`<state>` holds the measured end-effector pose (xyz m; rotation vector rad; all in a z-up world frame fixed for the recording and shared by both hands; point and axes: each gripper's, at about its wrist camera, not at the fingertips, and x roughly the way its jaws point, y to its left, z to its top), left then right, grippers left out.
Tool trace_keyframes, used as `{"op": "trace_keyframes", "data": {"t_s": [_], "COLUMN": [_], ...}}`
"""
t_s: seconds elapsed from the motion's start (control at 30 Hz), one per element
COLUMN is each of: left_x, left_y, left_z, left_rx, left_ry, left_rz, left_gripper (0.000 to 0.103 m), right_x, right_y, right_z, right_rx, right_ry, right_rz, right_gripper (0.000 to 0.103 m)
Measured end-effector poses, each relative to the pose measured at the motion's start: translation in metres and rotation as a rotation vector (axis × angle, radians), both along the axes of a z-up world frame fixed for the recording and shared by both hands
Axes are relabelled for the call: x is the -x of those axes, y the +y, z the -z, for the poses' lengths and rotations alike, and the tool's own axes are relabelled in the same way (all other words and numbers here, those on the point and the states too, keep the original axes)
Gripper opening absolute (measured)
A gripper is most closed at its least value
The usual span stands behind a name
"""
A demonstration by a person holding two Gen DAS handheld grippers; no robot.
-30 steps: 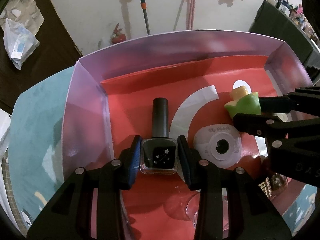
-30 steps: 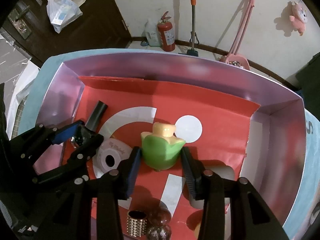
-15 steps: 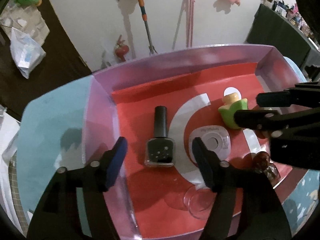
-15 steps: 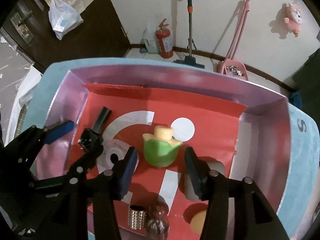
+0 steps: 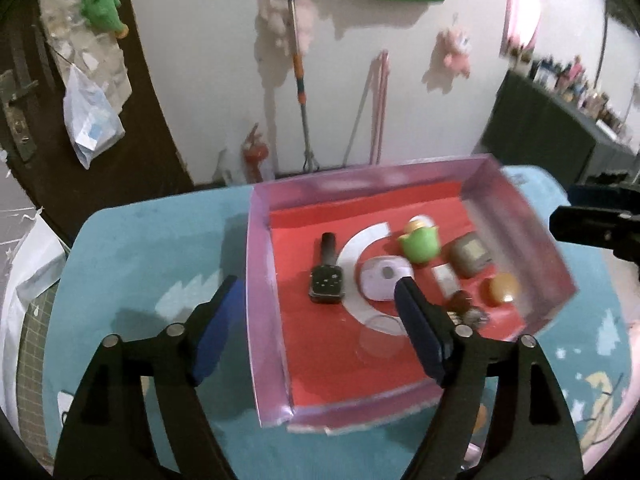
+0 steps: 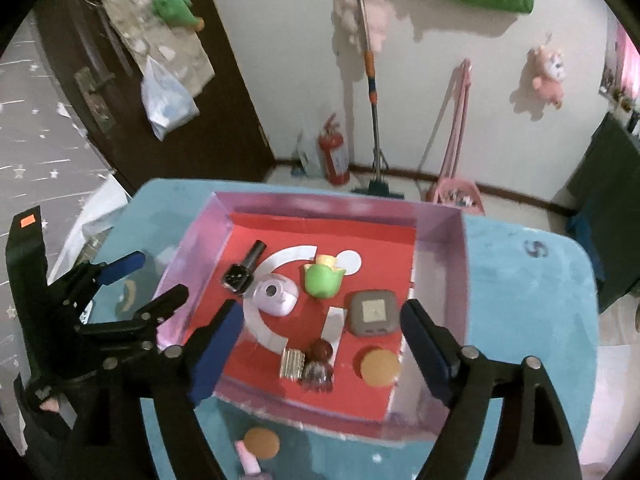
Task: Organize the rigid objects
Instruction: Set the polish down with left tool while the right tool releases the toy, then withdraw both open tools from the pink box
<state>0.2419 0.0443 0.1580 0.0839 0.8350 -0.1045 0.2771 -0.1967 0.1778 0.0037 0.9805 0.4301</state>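
A purple-walled box (image 5: 262, 280) (image 6: 440, 256) with a red floor stands on the blue table. Inside lie a black nail polish bottle (image 5: 326, 278) (image 6: 242, 270), a green tulip-shaped toy (image 5: 420, 240) (image 6: 323, 278), a lilac round case (image 5: 385, 278) (image 6: 276, 294), a grey square case (image 5: 470, 256) (image 6: 374, 312), a brown disc (image 5: 500, 288) (image 6: 380, 366) and small jewellery pieces (image 6: 306, 362). My left gripper (image 5: 316, 328) (image 6: 148, 280) is open and empty above the box's near left. My right gripper (image 6: 320, 348) is open and empty above the box's near edge.
A brown round object (image 6: 261, 442) and a pink item (image 6: 246, 456) lie on the blue tablecloth (image 5: 132, 264) in front of the box. A broom (image 6: 370, 80), a fire extinguisher (image 6: 334, 152) and a dark door (image 6: 100, 60) stand behind the table.
Both grippers have let go, the left of the nail polish bottle and the right of the green toy, opened wide and drawn back and up out of the box.
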Motion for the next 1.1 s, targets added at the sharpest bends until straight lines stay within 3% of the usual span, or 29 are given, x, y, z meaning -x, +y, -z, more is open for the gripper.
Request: {"op": "trace_keyframes", "data": {"t_s": [0.13,0.4,0.6,0.8,1.1], "left_x": [0.031,0.096,0.139,0.165,0.17], "left_y": [0.003,0.005,0.012,0.0,-0.004], "left_z": [-0.019,-0.041,-0.035,-0.001,0.054], "left_rx": [0.052,0.123,0.178,0.192,0.197], "left_ry": [-0.066,-0.2,-0.262,-0.224,-0.135], "left_rz": [-0.001,0.02,0.012,0.038,0.0], "left_gripper": [0.084,0.088,0.095,0.095,0.095], "right_x": [0.039,0.12,0.188,0.226,0.221], "right_y": [-0.019,-0.033,-0.041,-0.048,-0.049], "right_z": [-0.022,-0.044,-0.05,-0.023,0.047], "right_rx": [-0.045,-0.055,-0.056,-0.074,-0.046], "right_ry": [-0.069,-0.221,-0.352,-0.382,-0.293], "right_rz": [0.015,0.014,0.016,0.046,0.125], "right_gripper": [0.093,0.101,0.103,0.103,0.103]}}
